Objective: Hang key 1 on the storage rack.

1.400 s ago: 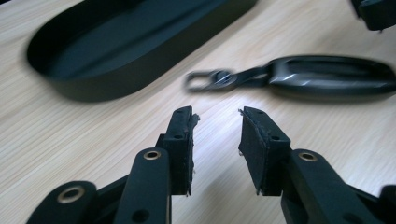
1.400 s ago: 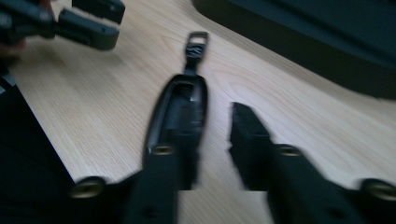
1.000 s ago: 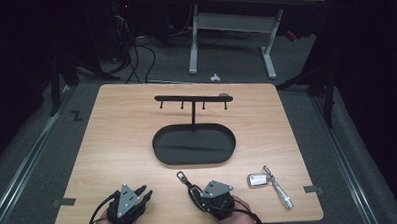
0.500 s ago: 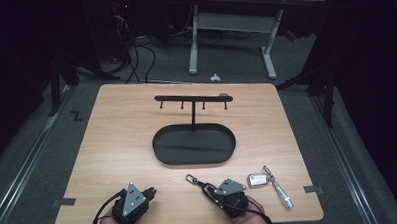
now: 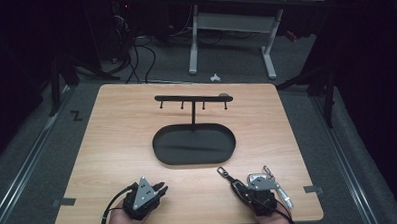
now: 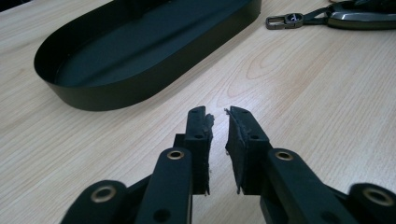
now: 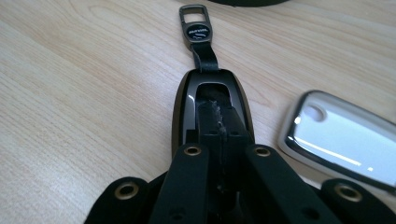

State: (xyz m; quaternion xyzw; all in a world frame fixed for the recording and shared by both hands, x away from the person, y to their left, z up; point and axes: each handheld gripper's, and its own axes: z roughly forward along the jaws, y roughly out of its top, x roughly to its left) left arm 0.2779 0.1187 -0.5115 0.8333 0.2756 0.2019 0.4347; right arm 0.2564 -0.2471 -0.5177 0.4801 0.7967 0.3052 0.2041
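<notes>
Dark floor with cables and grey table legs fills the upper part of the high view, and below it stands a light wooden table [image 5: 112,145]. At the centre of the table lies a black oval tray [image 5: 160,148], and a black rack with small hooks [image 5: 192,98] rises from it.

Low in the frame, left of centre, is the left gripper [image 5: 161,186]. Its jaws have just been opening a little; they stand slightly apart with nothing between them, and bare wood shows in the gap.

Low at the right is the right gripper [image 5: 240,186]. Its jaws are closed and lie over a dark key fob [image 7: 184,105], whose strap and metal clasp point to the upper middle of the right gripper view. Whether the jaws really pinch the fob I cannot tell. A silver key case [image 7: 341,135] lies just beside it, at the right.
</notes>
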